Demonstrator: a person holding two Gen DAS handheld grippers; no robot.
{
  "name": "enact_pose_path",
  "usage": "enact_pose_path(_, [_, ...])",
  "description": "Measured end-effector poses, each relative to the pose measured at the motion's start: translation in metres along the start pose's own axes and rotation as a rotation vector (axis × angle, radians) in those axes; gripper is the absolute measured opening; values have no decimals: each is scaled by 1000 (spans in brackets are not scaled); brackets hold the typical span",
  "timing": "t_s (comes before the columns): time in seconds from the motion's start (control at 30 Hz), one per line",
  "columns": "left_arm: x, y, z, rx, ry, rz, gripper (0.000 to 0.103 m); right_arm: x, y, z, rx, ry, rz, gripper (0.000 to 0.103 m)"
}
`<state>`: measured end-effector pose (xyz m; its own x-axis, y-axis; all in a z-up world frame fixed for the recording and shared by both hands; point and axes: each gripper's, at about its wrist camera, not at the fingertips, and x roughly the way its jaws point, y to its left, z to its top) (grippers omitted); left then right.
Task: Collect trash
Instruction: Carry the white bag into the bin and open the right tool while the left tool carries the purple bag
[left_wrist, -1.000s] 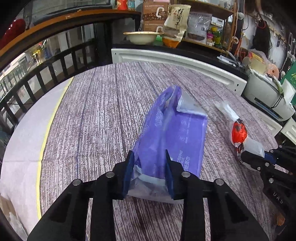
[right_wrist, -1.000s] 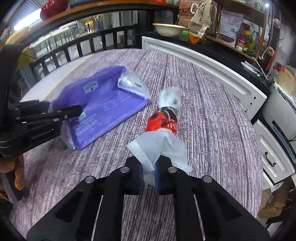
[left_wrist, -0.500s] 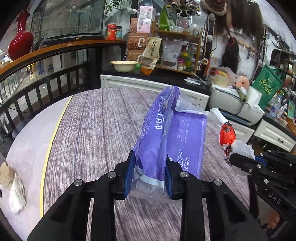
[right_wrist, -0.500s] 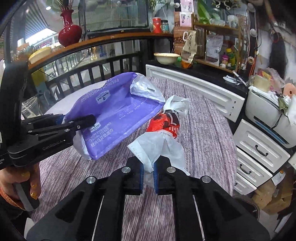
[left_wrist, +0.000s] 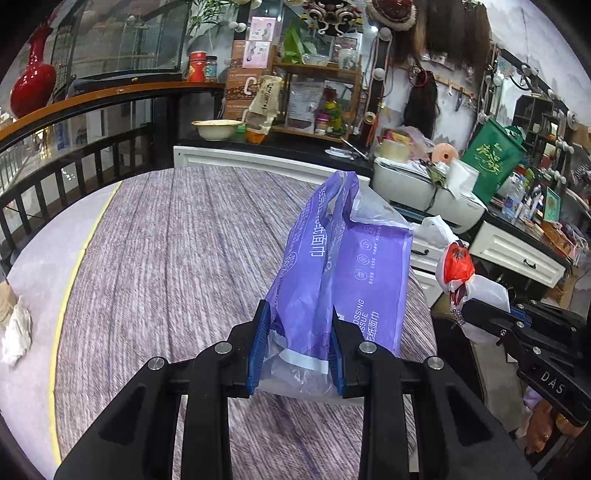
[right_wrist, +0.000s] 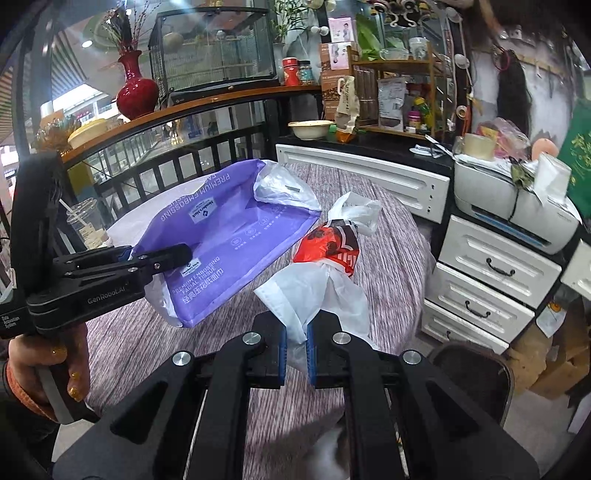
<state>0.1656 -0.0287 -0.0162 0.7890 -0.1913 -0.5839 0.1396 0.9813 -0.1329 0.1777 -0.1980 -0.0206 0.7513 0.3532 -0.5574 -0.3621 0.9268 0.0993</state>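
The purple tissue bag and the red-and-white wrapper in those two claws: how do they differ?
The purple tissue bag is broad, flat and printed with white lettering; the red-and-white wrapper is narrower, crumpled and twisted. The left gripper clamps the purple tissue bag with its pads set apart, while the right gripper pinches the red-and-white wrapper's white end almost fully shut. Both are thin, empty-looking plastic packaging, each held above the striped tablecloth.

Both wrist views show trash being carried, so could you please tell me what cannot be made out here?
- Purple tissue wrapper: left wrist view, its lower end sits behind the left gripper fingers.
- Red and white bag: right wrist view, its contents are hidden by its own knotted plastic.
- Where the trash goes: no bin can be identified in either view.
- Dark object at lower right, right wrist view: cut off by the gripper.
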Motion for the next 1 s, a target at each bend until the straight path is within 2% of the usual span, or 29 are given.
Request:
enact_pose_path(0.23, [-6, -26, -13, 24, 3, -40, 29, -20, -28, -27, 68, -17, -67, 9])
enact_pose_path(0.53, [5, -61, -30, 61, 42, -99, 29, -22, -84, -67, 183, 33, -142, 9])
enact_pose_path(0.8, [20, -97, -37, 119, 77, -142, 29, 0, -140, -104, 283, 93, -248, 9])
enact_pose_path(1.0, [37, -122, -44, 173, 115, -158, 29, 28, -168, -135, 362, 159, -278, 9])
